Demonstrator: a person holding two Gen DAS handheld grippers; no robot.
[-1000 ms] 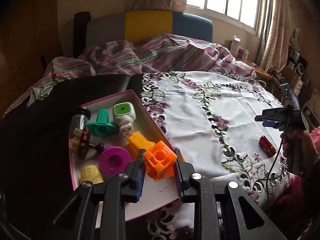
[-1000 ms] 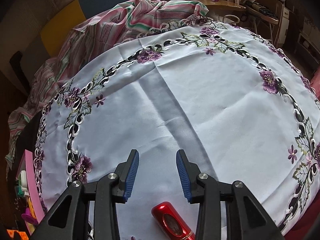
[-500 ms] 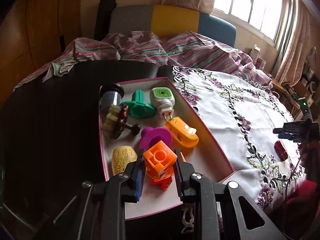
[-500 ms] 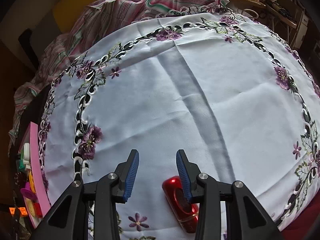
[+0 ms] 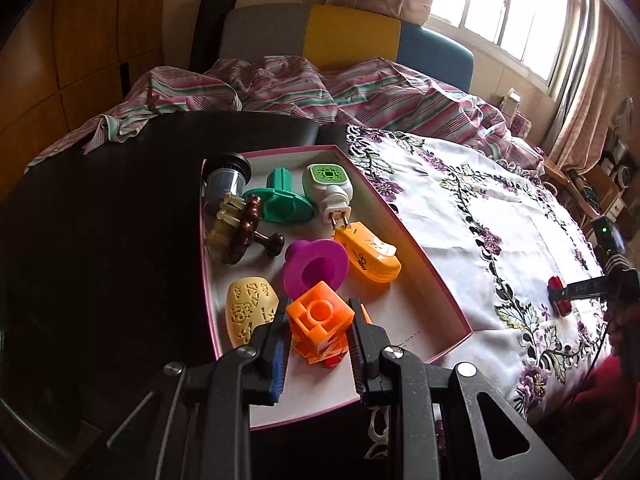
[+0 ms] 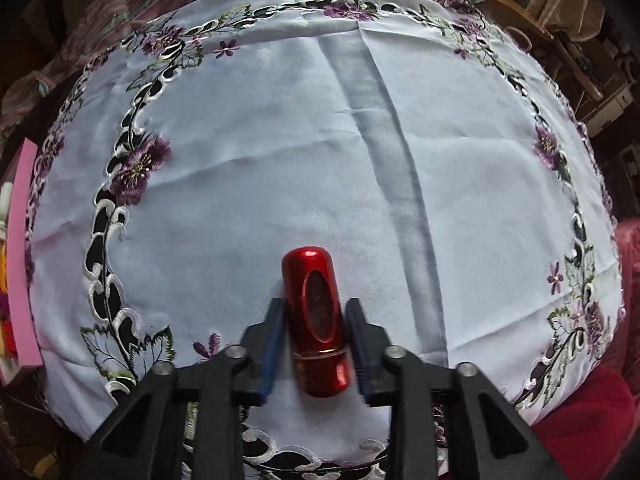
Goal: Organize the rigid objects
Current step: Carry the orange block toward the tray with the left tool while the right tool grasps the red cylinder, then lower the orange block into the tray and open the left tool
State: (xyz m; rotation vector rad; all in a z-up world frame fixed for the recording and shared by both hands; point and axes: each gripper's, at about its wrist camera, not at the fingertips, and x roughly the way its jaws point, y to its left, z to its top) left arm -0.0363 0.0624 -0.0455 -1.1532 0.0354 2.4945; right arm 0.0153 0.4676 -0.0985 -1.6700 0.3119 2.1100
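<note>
Both tongs are gripping something: your left gripper (image 5: pixel 320 330) is clamping the orange block (image 5: pixel 320 320) between its pads, and your right gripper (image 6: pixel 314 334) has just been closing, its jaws now pressing either side of the red cylinder (image 6: pixel 316 320).

You are holding the block over the near end of the pink-rimmed box (image 5: pixel 452 304), just in front of the purple funnel-shaped piece (image 5: pixel 316 266) and beside the pale yellow patterned piece (image 5: pixel 250 310); that looks like the last open stretch of the box floor, so you are probably aiming to release it there rather than stacking it on the others; whether it is touching the floor yet I cannot tell.

You are taking the red cylinder across its width, with its length running along the fingers; that is probably keeping it from rolling away on the embroidered tablecloth (image 6: pixel 248 160), where it is lying near your edge, well apart from the box.

Further in, the box is holding a green flanged piece (image 5: pixel 280 200), a white plug-in device (image 5: pixel 330 186), an orange clip-like piece (image 5: pixel 370 256), a dark wooden knobbed piece (image 5: pixel 250 232) and a small clear jar (image 5: pixel 226 178); everything is being gathered there, so the red cylinder is presumably going in too.
</note>
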